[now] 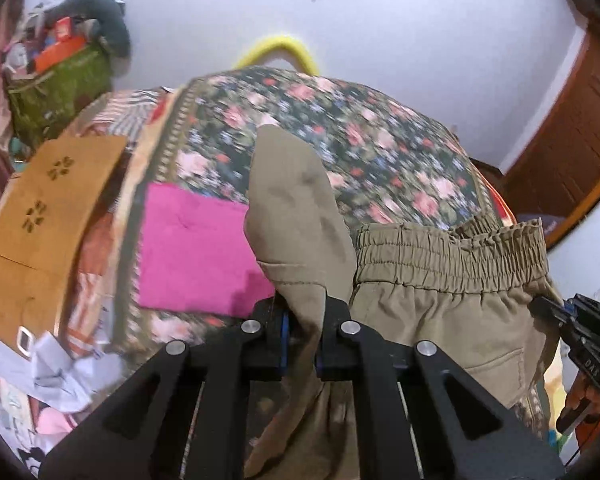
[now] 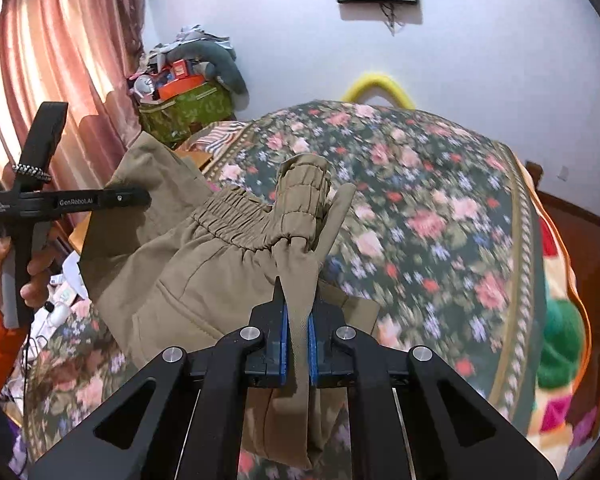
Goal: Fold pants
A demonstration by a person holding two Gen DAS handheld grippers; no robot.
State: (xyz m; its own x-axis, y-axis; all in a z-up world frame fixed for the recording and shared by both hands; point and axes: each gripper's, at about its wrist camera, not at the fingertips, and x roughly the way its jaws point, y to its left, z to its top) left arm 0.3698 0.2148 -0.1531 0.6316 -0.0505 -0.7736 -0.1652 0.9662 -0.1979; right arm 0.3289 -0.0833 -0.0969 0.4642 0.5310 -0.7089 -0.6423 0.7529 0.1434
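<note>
On the left gripper (image 2: 140,199): "GenRobot.AI".

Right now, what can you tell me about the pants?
The pants are khaki-tan, of a soft woven-looking cloth, with a gathered elastic waistband and a stitched pocket. They are unfolded, held up over a flowery bedspread, bunched and drooping. The left gripper is shut on one pinched fold, and the right gripper is shut on another near the waistband. Cloth hangs below both. Whether the pants touch the bed cannot be told.
</note>
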